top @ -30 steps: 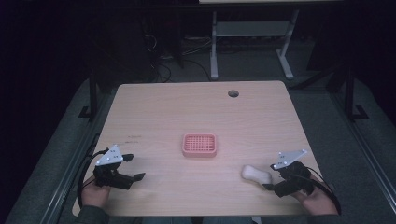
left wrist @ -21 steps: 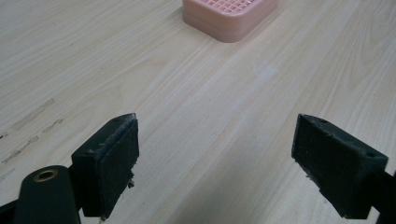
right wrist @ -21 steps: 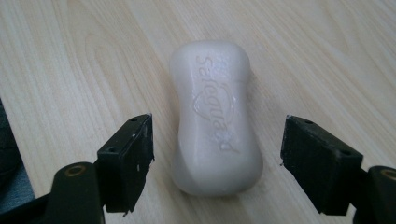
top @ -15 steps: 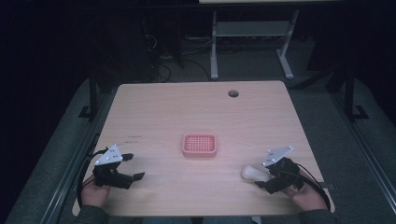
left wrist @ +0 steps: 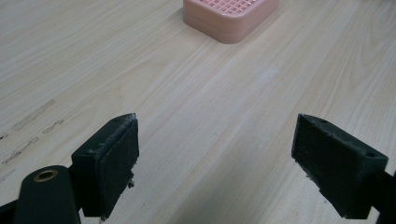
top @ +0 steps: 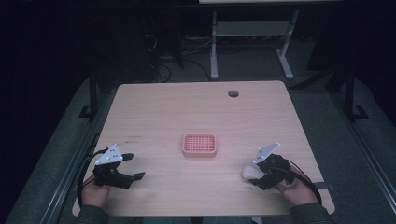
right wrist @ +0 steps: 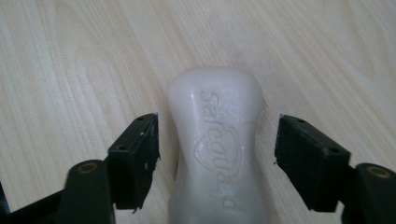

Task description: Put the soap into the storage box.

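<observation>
- Right gripper (right wrist: 217,163) sits low over the table with the bar of soap (right wrist: 215,144) lying lengthwise between its jaws; the jaws have just been closing, yet a sliver of wood grain shows on each side of the bar, so the pads do not press on it and nothing is held yet.
- Soap (white, waisted, with a raised brand mark on top) lies flat on the table (top: 196,116) near the person's right front edge, just beside the right hand (top: 295,186).
- To grip well, the pads should probably meet the bar at its narrow waist, square to its sides; a wet or waxy bar could squirt out if pinched near the rounded end.
- Left gripper (top: 123,176) rests at the near left edge, jaws wide apart and empty.
- Pink soap dish (top: 200,144) stands mid-table, well apart from the soap, its grid top bare; it looks the likely place for the bar.
- Nothing lies between soap and dish.
- Farther off, a round cable hole (top: 233,93) marks the far edge.
</observation>
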Demonstrator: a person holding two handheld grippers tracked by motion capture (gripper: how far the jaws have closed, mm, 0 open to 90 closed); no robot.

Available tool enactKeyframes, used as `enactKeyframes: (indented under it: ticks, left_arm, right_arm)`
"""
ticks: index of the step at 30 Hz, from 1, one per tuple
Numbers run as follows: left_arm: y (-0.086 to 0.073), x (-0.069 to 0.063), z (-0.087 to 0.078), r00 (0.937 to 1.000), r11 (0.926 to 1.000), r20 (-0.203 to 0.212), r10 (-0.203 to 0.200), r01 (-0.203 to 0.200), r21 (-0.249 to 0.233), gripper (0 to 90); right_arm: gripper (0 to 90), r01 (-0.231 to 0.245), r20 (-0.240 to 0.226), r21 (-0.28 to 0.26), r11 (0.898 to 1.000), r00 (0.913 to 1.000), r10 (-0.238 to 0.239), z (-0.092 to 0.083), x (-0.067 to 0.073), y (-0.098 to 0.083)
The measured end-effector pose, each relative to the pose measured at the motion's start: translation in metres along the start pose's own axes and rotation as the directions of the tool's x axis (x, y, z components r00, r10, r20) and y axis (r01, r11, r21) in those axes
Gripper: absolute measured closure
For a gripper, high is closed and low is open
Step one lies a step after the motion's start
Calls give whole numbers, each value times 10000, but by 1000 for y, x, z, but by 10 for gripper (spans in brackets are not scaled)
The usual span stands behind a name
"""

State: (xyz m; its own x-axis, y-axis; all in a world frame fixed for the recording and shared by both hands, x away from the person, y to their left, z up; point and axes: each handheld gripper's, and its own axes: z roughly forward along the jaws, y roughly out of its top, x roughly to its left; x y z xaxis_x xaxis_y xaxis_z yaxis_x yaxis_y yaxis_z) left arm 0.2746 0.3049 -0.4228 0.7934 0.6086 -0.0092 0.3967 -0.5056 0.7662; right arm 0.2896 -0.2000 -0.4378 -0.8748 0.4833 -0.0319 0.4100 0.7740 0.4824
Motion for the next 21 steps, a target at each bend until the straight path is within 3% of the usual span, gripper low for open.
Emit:
enactKeyframes:
  ticks: [11, 21]
  left_arm:
    - [0, 1, 0, 10000, 10000, 22, -27, 27, -47, 148]
    - [0, 1, 0, 10000, 10000, 26, -77, 77, -52, 148]
  right_arm:
    - [408, 248, -67, 644, 9976, 9997, -245, 9, 0, 4]
    - [438, 291, -125, 780, 9965, 9995, -282, 10, 0, 1]
